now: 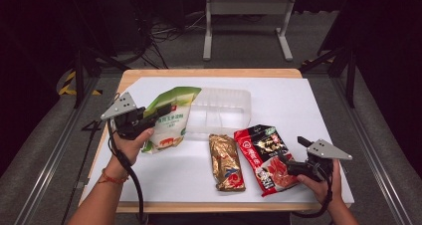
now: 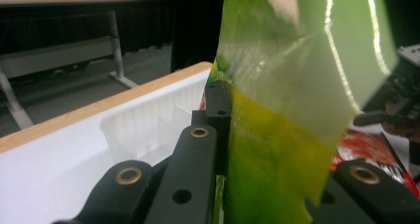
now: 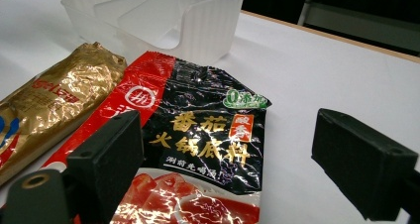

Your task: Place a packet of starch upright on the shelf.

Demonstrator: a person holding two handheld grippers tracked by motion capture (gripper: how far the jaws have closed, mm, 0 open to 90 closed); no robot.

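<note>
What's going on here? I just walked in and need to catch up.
A person works with two handheld grippers. The left gripper is shut on a green and white plastic pouch, held up beside the clear ribbed plastic bin. The right gripper, open, rests by the red and black foil packet; a gold foil packet lies alongside.

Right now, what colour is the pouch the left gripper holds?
Green and white pouch, with yellow lower down; clearest in the high view.

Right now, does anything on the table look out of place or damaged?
Nothing looks spilled or torn. The green pouch is off the table, clamped in the left gripper beside the clear tray. The gold packet and red packet lie flat, their foil merely crinkled.
</note>
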